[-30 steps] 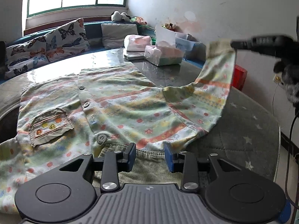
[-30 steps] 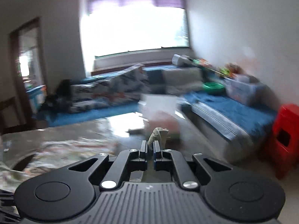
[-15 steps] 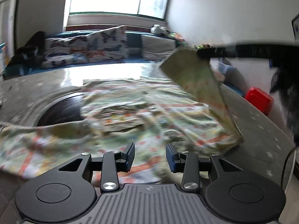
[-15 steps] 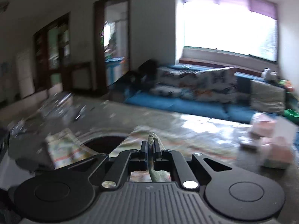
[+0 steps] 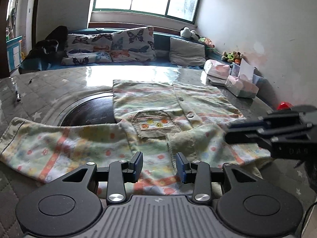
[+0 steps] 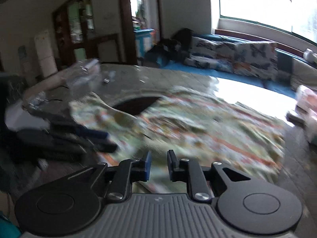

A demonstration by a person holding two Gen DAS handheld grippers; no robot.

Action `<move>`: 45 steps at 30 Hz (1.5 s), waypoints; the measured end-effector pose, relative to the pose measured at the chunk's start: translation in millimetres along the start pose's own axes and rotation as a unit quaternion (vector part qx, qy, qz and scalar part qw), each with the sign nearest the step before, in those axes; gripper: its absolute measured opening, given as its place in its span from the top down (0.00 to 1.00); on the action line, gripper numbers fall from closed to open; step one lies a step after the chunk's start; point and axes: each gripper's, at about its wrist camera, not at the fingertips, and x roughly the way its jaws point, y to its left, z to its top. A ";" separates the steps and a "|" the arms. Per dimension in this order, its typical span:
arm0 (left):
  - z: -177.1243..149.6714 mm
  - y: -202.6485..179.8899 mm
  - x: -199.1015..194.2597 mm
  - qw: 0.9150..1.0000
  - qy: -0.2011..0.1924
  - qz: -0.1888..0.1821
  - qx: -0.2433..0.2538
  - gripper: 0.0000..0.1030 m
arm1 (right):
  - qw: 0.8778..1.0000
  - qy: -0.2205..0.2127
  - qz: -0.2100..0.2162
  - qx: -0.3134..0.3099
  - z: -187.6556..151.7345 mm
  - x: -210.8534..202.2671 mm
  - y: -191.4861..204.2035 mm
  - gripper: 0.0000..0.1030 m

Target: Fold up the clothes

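Shirt [image 5: 158, 107], small patterned button-front one, lies spread face up on the worktop [image 5: 49, 91], partly over a dark round recess [image 5: 93, 111] in the surface. Chest pocket [image 5: 153, 124] and buttons are visible, so the body is still flat and unfolded. One sleeve [image 5: 208, 140], on the right in the left wrist view, is laid across the chest with its cuff just beside the pocket: call that fold one done. Other sleeve [image 5: 59, 144] is stretched straight out toward the left of that view, not yet folded. Left: that sleeve in, then the body fold or folds; judging by this, roughly a third of the way through. Right tool [image 6: 158, 163]: jaws opening, narrow gap, no cloth between them in the right wrist view, so the sleeve reads as let go; in the left wrist view it sits at the folded sleeve's outer edge, contact unclear. Right wrist view is motion-blurred, detail on the cloth is poor there. Left tool [image 5: 159, 165]: jaws partly apart, empty, low over the shirt's near edge, gripping nothing. Further out: tissue boxes [image 5: 242, 88] at the worktop's far right edge, well clear of the shirt; a pen [image 5: 18, 97] on the far left; cushions [image 5: 111, 48] on the window bench behind.
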 end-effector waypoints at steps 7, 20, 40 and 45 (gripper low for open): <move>9.5 -17.5 28.2 1.000 0.022 -0.012 0.019 0.62 | 0.992 0.037 -0.069 0.097 -52.9 -9.0 -65.1 0.83; 19.5 -19.7 58.5 0.998 0.058 -0.012 -0.009 0.64 | 0.994 -0.007 -0.074 0.085 -20.9 3.5 -92.9 0.70; 20.9 -19.2 42.4 0.999 0.013 0.032 0.012 0.79 | 0.988 0.000 -0.101 0.116 -29.3 20.2 -109.2 0.67; 15.8 -21.8 44.3 0.999 0.024 0.031 0.021 0.71 | 0.990 0.005 -0.110 0.091 -24.9 22.2 -98.6 0.66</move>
